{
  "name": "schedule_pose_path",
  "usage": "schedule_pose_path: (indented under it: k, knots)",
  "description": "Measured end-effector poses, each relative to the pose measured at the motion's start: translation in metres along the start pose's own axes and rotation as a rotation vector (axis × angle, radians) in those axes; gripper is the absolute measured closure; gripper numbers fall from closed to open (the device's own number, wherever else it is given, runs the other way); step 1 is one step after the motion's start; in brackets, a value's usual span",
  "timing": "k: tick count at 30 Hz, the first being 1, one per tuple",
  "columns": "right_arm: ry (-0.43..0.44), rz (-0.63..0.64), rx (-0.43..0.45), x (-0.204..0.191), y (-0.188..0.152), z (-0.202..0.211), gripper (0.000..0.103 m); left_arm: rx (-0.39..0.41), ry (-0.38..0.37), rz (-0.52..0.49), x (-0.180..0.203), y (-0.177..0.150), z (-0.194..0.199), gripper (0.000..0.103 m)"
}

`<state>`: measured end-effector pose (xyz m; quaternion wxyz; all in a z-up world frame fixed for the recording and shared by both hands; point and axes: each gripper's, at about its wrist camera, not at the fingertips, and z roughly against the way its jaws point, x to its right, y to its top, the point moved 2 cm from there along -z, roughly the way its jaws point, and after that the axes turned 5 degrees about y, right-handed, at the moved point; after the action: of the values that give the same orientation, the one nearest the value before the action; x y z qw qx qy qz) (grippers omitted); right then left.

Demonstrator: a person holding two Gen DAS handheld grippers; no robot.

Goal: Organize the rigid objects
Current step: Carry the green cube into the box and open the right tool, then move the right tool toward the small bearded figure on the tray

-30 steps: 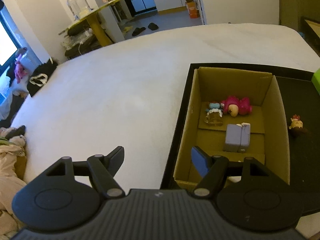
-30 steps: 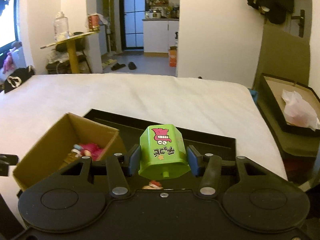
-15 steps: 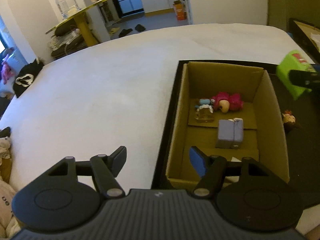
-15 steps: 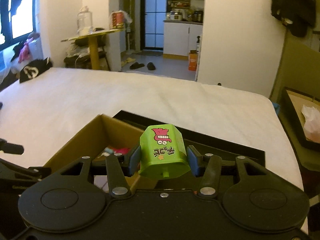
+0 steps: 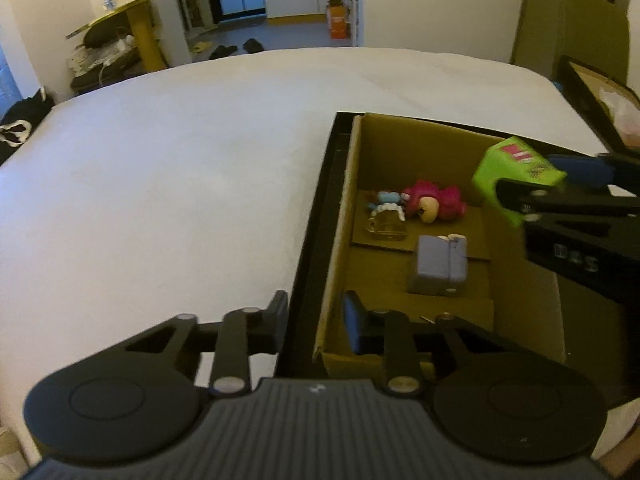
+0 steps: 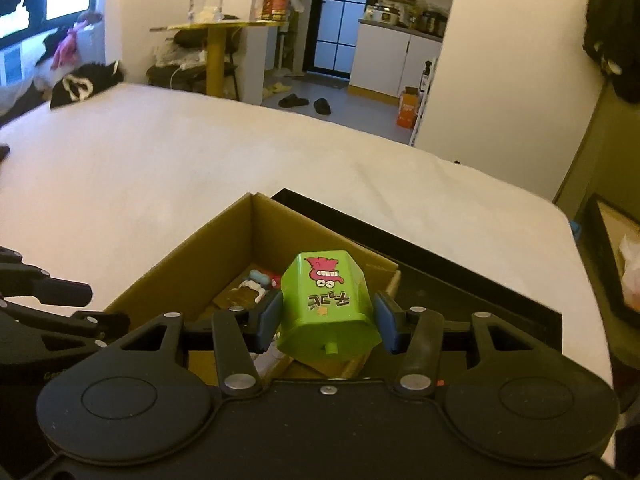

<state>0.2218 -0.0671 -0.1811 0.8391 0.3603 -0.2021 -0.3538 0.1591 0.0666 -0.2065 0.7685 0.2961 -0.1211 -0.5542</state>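
Observation:
My right gripper point(image 6: 328, 316) is shut on a green six-sided toy point(image 6: 328, 292) with a pink cartoon face and holds it above the right side of the open cardboard box point(image 6: 200, 256). In the left wrist view the green toy point(image 5: 508, 164) hangs over the box's right wall. The box point(image 5: 420, 148) stands in a black tray point(image 5: 312, 240) and holds a pink figure point(image 5: 434, 204), a small blue-and-white figure point(image 5: 386, 208) and a purple-grey block point(image 5: 440, 264). My left gripper point(image 5: 316, 322) is closing its jaws. The box's near-left wall and the tray's rim fill the gap between them.
The tray lies on a wide white bed point(image 5: 180, 184). A black cloth point(image 6: 86, 84) lies at the bed's far left edge. To the right of the bed stands another dark box holding white plastic point(image 6: 630, 256). A yellow table point(image 6: 216, 36) stands beyond.
My right gripper has carried the green toy left, over the cardboard box. My left jaws have narrowed from wide open onto the box's left wall and the tray rim.

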Motion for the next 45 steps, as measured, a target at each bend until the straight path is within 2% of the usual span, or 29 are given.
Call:
schedule_pose_path:
  k: [1,5,10,17,20,25,33,40,45]
  knots:
    - [-0.003,0.006,-0.006,-0.003,0.001,-0.002,0.057,0.001,-0.009,0.002,-0.001,0.000,0.000,0.083]
    - [-0.023,0.035,-0.027,-0.008,0.003,-0.010,0.063,0.004,-0.044,0.014,-0.004,-0.002,-0.003,0.087]
    - [-0.126,0.095,-0.056,-0.011,0.001,-0.021,0.064,0.002,-0.077,0.041,-0.010,-0.002,-0.007,0.087]
    - [-0.139,0.053,-0.064,-0.005,-0.004,-0.007,0.062,0.003,-0.109,0.059,-0.014,-0.002,-0.010,0.087]
    - [-0.136,0.043,-0.071,-0.003,-0.005,-0.005,0.061,0.003,-0.119,0.054,-0.013,-0.002,-0.012,0.094]
    - [-0.124,0.047,-0.077,-0.001,-0.004,0.000,0.060,0.000,-0.123,0.064,-0.015,-0.001,-0.014,0.094]
    - [-0.106,0.111,-0.078,-0.001,-0.003,0.004,0.057,-0.003,-0.117,0.063,-0.014,-0.001,-0.013,0.094]
    - [-0.072,0.087,-0.070,0.012,-0.011,0.005,0.055,0.011,-0.059,0.001,-0.001,0.000,-0.007,0.094]
    - [-0.113,0.075,-0.027,0.027,-0.022,0.000,0.043,0.010,-0.007,-0.041,0.008,0.002,-0.002,0.094]
